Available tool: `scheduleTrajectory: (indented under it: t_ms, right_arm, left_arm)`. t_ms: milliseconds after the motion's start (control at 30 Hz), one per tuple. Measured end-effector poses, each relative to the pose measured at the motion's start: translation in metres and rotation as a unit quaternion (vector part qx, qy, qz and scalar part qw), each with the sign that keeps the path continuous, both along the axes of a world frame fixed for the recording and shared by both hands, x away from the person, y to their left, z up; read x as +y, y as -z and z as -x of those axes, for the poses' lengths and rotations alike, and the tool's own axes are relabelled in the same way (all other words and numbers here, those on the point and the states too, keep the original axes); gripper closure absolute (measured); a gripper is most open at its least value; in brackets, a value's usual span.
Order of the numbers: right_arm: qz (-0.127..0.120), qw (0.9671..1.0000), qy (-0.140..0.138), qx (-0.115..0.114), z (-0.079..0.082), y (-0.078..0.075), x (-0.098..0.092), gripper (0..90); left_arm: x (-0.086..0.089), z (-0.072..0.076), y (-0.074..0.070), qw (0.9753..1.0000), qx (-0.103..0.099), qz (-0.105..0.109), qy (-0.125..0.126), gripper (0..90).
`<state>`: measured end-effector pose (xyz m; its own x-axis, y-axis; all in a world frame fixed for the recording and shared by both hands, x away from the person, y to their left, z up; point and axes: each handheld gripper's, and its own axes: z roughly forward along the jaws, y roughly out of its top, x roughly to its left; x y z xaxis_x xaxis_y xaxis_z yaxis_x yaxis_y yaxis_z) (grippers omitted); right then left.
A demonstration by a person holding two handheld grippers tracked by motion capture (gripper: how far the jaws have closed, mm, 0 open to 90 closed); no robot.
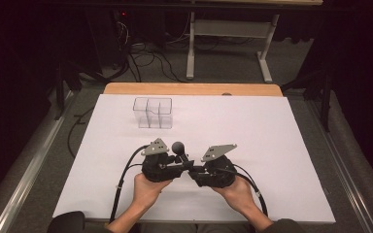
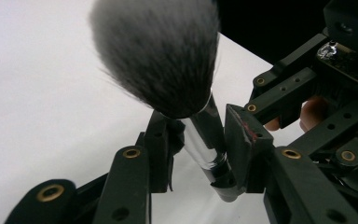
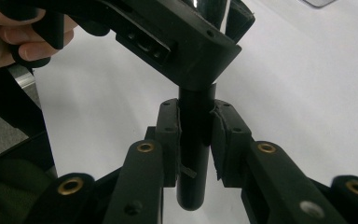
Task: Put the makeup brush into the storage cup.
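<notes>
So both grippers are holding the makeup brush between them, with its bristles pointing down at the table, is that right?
Not quite: the bristles point up, as the left gripper view shows. The rest holds: the left gripper clamps the makeup brush at its silver collar and the right gripper clamps its black handle.

Brush [image 2: 168, 56] bristle tip cut off by top edge; handle [image 3: 194, 140] upper part hidden behind left hand-held gripper [image 3: 168, 42].

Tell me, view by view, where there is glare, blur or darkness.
High view: bright white table, dark surroundings, clear organiser faint. Left gripper view: the brush bristles look soft, its chrome ferrule glints, the table is washed out white. Right gripper view: the black handle is sharp between the jaws, the near hand blurred.
</notes>
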<state>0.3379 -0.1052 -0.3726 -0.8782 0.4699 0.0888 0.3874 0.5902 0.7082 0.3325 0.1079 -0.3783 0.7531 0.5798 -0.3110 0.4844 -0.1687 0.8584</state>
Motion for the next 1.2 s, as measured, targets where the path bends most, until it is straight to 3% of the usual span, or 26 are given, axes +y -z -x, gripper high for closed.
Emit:
scheduleTrajectory:
  t_ms: [333,533,733,1000,1200]
  right_arm:
    - [-0.008,0.9999,-0.009,0.007,-0.001,0.001,-0.001,76.0]
    - [-0.01,0.9996,-0.019,0.017,-0.003,0.003,-0.002,73.2]
    - [-0.009,0.9996,-0.021,0.019,-0.001,0.003,-0.001,63.8]
    - [-0.016,0.9996,-0.019,0.014,0.0,0.001,-0.01,46.3]
    - [-0.03,0.9992,-0.017,0.021,0.001,0.0,-0.018,41.3]
  left_arm:
    - [-0.001,0.001,-0.003,0.9998,0.0,0.008,0.021,68.5]
    - [-0.005,0.003,-0.006,0.9993,-0.008,-0.007,0.036,70.1]
    - [-0.007,0.005,-0.008,0.9987,-0.012,-0.011,0.049,70.1]
    - [0.0,0.003,-0.01,0.9991,-0.012,-0.011,0.039,70.1]
    - [0.0,0.003,-0.01,0.9991,-0.012,-0.005,0.04,70.0]
